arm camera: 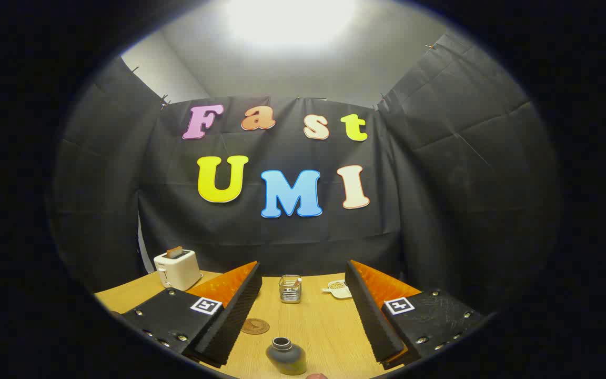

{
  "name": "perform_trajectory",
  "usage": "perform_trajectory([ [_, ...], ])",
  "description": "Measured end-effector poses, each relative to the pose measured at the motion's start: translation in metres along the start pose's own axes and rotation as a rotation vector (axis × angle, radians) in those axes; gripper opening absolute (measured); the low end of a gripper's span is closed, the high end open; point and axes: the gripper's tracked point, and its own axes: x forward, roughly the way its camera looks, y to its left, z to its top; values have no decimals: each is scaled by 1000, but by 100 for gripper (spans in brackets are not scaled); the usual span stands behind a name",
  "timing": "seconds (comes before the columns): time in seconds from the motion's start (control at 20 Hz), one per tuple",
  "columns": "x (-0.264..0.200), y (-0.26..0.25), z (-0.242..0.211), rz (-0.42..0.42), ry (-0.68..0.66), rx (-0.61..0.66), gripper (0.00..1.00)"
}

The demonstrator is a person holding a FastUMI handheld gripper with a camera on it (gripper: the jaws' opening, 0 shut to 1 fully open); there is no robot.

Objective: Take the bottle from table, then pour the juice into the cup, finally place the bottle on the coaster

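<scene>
While the gripper (303, 295) hovered above the wooden table (329, 337), its jaws stood wide apart and held nothing. A dark bottle (285, 356) stood upright between the fingers at 6 o'clock, touching neither one. A round coaster (255, 326) lay at 10 o'clock from the bottle, just beside the inner edge of the left finger. A clear glass cup (290, 288) stood at 12 o'clock, beyond the fingertips, with bare tabletop between it and the bottle. A small white dish (337, 289) sat at 1 o'clock near the table's far edge. A white toaster (178, 269) occupied the far corner at 10 o'clock, well apart from the bottle.
</scene>
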Motion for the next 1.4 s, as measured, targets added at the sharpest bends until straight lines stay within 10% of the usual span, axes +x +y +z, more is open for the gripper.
perform_trajectory([
  [1.4,8,9,-34,97,15,30,97],
])
